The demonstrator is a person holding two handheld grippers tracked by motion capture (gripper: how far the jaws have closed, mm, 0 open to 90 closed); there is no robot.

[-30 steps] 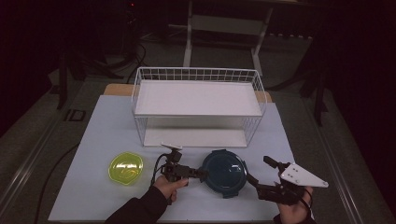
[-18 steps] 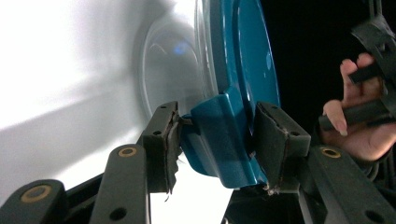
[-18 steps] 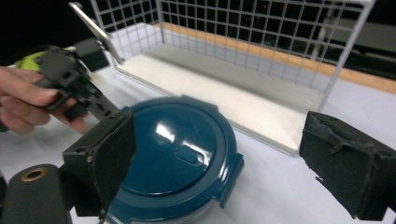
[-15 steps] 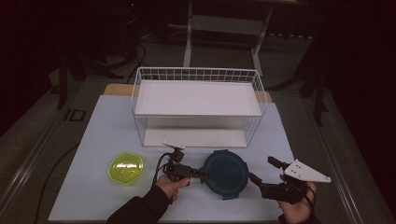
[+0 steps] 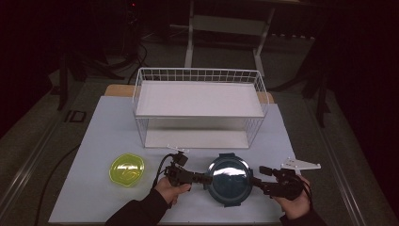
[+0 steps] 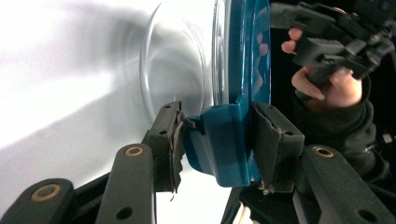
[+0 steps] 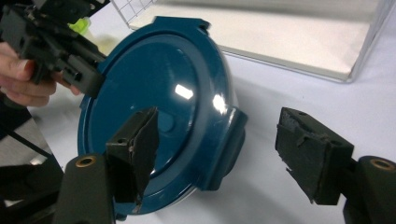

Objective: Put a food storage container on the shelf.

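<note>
High view: blue lid (image 5: 228, 179) sits on the desk (image 5: 94, 141) in front of the white wire rack (image 5: 200, 107), between the two hands; yellow bowl (image 5: 127, 169) lies apart at its left. Left gripper view: left hand-held gripper (image 6: 219, 140) is clamped on the lid's side tab (glass container (image 6: 175, 70) seen under the lid). Right gripper view: right hand-held gripper (image 7: 224, 149) stands wide, jaws either side of the lid's near tab, not touching; the rack shows beyond.
</note>
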